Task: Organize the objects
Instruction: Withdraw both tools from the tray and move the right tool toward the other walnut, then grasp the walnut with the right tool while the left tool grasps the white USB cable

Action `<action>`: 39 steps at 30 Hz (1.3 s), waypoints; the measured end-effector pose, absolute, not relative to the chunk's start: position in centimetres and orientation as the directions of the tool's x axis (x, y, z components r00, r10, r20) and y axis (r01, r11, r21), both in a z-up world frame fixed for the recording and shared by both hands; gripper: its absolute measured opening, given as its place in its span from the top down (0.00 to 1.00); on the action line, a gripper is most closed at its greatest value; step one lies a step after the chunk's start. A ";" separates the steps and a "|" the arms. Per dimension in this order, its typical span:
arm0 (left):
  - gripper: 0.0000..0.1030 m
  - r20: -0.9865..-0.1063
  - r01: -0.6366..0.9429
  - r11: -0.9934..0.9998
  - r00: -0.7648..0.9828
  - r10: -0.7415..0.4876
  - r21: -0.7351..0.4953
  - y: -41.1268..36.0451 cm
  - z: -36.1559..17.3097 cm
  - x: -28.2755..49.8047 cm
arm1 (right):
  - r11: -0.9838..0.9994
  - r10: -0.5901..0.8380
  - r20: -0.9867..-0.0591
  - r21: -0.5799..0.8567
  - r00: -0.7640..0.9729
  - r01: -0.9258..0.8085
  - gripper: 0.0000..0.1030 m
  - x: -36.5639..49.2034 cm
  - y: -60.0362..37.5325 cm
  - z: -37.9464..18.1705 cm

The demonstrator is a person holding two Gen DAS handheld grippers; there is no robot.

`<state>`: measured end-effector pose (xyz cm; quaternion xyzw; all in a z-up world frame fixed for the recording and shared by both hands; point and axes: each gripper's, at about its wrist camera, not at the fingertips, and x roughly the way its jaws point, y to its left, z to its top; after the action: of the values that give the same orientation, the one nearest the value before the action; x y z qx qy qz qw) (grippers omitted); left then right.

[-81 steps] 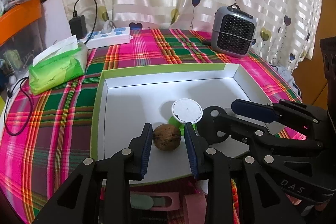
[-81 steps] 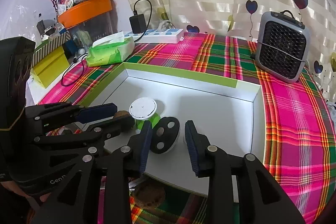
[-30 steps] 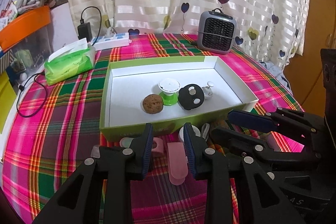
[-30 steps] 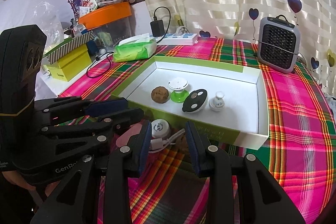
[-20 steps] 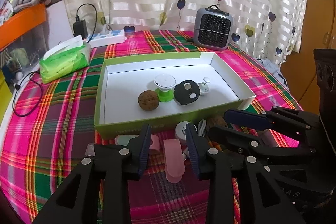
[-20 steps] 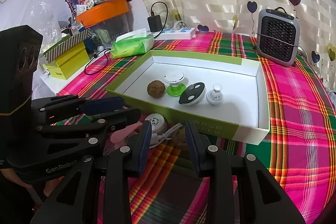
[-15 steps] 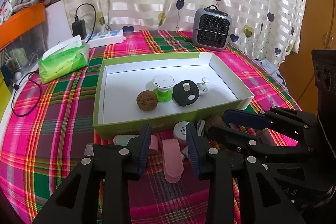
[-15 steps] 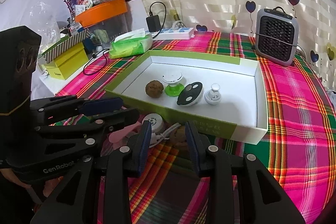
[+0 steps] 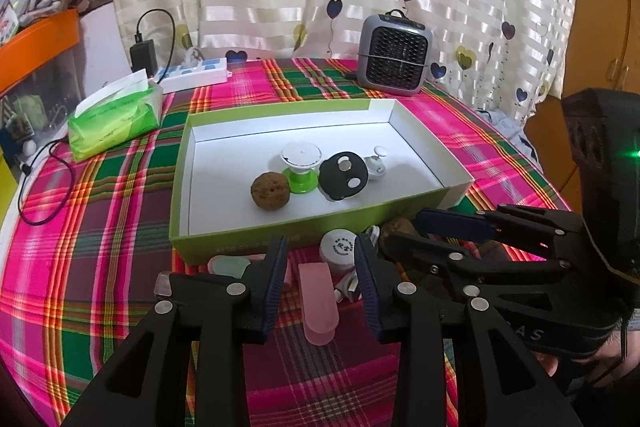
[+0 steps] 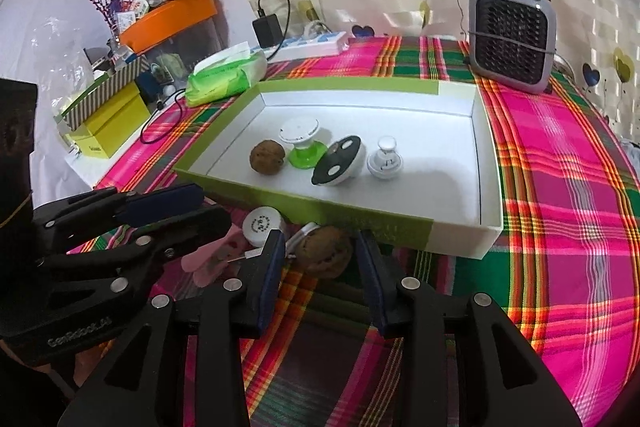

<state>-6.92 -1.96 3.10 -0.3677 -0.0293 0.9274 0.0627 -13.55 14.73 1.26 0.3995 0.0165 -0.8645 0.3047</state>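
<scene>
Two claws, both w/ jaws apart and gripping nothing; each has just been widening. Landmark: green box [image 9: 256,239], near wall. Your right claw [image 10: 320,267] straddles the brown nut [image 10: 326,255] just outside that wall, pads not touching, so the right is nearer it. Your left claw [image 9: 320,275] has the pink clip [image 9: 318,301] between its jaws, untouched, long axis running away from the box toward you. Writing: "GenRobot.AI" on the left claw's body; round white cap [image 9: 338,251] has print, unreadable.
</scene>
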 end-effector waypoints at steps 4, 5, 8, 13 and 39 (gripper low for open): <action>0.68 -0.680 -0.110 -0.989 -0.718 0.150 -0.103 -1.8 3.1 -6.9 | -0.819 -0.499 -0.723 0.215 -0.478 0.532 0.62 -13.9 14.5 0.8; 0.68 -0.681 -0.112 -0.988 -0.716 0.152 -0.103 -1.7 3.1 -6.8 | -0.819 -0.499 -0.726 0.216 -0.473 0.532 0.62 -14.0 14.5 0.8; 0.68 -0.686 -0.123 -0.987 -0.709 0.162 -0.105 -1.5 3.0 -6.8 | -0.818 -0.497 -0.733 0.217 -0.464 0.532 0.62 -14.1 14.5 0.6; 0.68 -0.688 -0.144 -0.983 -0.702 0.181 -0.112 -1.2 2.9 -6.8 | -0.819 -0.497 -0.729 0.215 -0.471 0.532 0.68 -14.0 14.6 0.7; 0.68 -0.724 -0.255 -0.961 -0.643 0.252 -0.108 0.9 1.0 -7.3 | -0.832 -0.498 -0.706 0.226 -0.503 0.507 0.68 -12.6 17.1 1.3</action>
<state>-7.30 0.95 1.02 -0.3988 0.0021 0.9063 0.1397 -12.60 17.15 1.25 0.4055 0.0055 -0.8669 0.2899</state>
